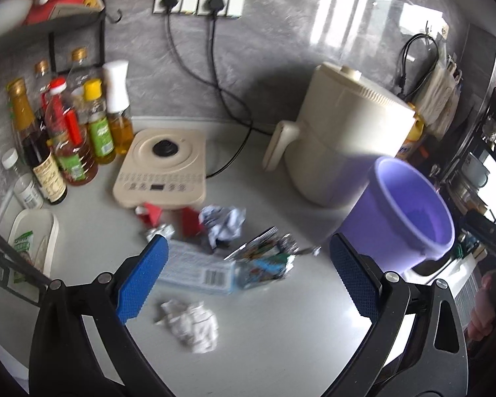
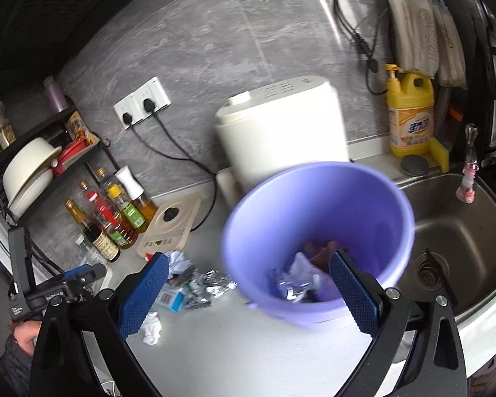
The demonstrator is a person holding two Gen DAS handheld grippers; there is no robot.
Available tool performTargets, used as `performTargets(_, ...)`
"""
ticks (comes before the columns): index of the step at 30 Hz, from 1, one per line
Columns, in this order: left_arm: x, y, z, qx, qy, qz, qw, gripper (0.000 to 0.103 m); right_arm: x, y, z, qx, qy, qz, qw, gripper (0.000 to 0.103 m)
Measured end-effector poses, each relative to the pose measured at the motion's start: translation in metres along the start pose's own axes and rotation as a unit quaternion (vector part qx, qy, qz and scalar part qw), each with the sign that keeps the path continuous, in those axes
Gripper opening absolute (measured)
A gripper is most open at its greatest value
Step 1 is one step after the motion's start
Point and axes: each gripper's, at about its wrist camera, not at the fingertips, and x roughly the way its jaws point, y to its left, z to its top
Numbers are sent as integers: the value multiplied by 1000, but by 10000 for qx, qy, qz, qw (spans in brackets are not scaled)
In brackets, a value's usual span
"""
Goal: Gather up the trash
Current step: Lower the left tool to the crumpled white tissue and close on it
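Trash lies loose on the grey counter: a crumpled white tissue (image 1: 190, 326), a flat blue-and-white packet with a barcode (image 1: 198, 271), a shiny colourful foil wrapper (image 1: 264, 258), a balled blue-white paper (image 1: 223, 225) and red scraps (image 1: 191, 223). My left gripper (image 1: 248, 278) hangs open just above this pile, holding nothing. A purple bucket (image 1: 373, 231) stands to the right. My right gripper (image 2: 249, 294) is open and empty over the bucket's near rim (image 2: 314, 167). Inside lie foil and white paper scraps (image 2: 294, 281). The counter pile (image 2: 195, 284) and the tissue (image 2: 152, 327) sit left of the bucket.
A beige induction cooker (image 1: 163, 165) and a cream appliance (image 1: 347, 132) stand behind the trash. Sauce and oil bottles (image 1: 66, 132) crowd the left, beside a white tray (image 1: 33, 231). The steel sink (image 2: 453, 225) and a yellow detergent bottle (image 2: 410, 115) lie right of the bucket.
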Motion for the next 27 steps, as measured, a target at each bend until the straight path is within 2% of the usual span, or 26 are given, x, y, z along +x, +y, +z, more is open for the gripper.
performTargets(9, 12, 52, -29, -283, 359, -203, 9987, 97, 12, 46, -14, -182, 187, -128, 9996, 95)
performTargets(21, 56, 69, -63, -169, 893, -530, 9944, 97, 29, 79, -38, -301, 546, -452, 9970, 94)
performTargets(27, 81, 67, -80, 16, 1139, -494, 9923, 97, 44, 89, -55, -322, 844, -580, 9942, 91)
